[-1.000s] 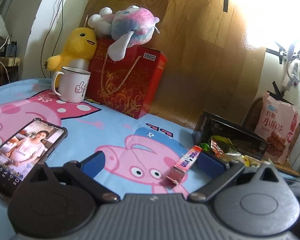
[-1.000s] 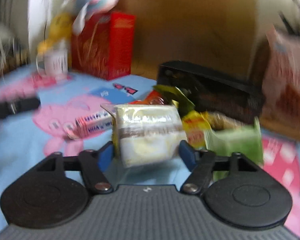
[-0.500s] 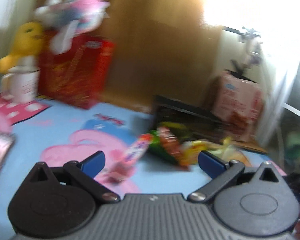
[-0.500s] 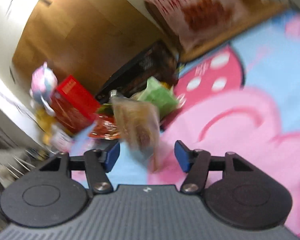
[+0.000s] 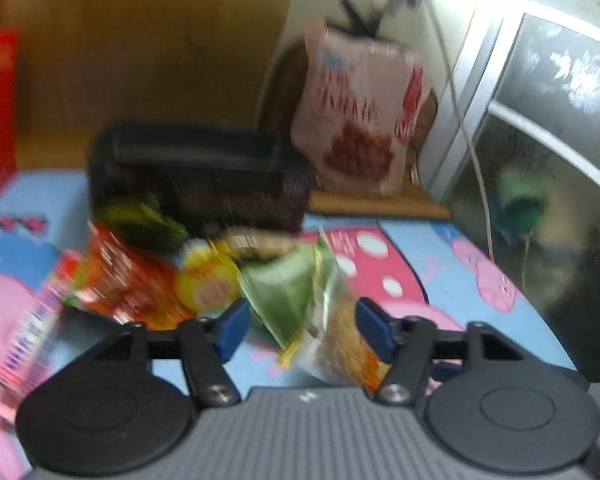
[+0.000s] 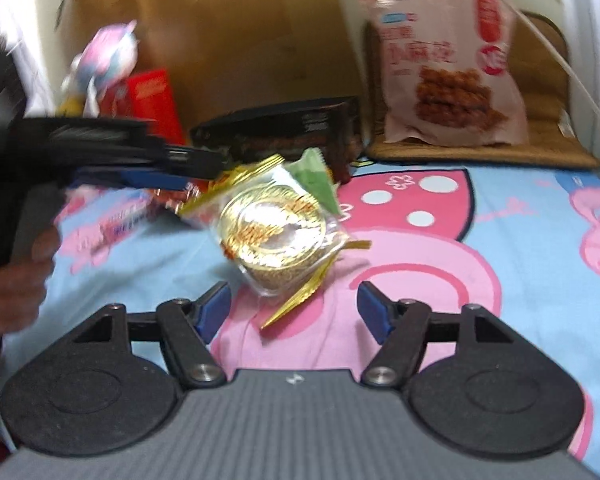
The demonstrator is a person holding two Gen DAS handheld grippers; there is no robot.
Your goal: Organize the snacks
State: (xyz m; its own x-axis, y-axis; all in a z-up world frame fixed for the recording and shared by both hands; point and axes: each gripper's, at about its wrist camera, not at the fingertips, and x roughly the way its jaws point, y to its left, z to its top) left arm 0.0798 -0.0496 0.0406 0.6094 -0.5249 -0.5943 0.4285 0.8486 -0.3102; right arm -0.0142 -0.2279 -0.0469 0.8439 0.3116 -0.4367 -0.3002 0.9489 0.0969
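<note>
While both handheld grippers worked over the cartoon-print cloth (image 6: 500,240), the right gripper (image 6: 294,306) stood with its blue pads wide apart & nothing gripped; its jaws had just been opening, and the round gold-wrapped cake (image 6: 278,236) lay on the cloth just ahead of the fingertips, slightly toward the left pad, untouched by either. Beyond that cake, further from the fingers, sat a green pkt (image 6: 314,178) and the black box (image 6: 284,128); a large pink snack bag (image 6: 448,68) leaned upright past the right pad. The left gripper (image 5: 300,330), seen from its own cam, had jaws just closing, roughly a third open, with a clear pkt of golden snack (image 5: 340,344) and a green pkt (image 5: 284,292) between the pads. Blur hid whether the pads pressed on either. Left of its left pad lay red (image 5: 128,280) and yellow (image 5: 208,284) wrappers, w/ a pink candy box (image 5: 32,332) further left.
</note>
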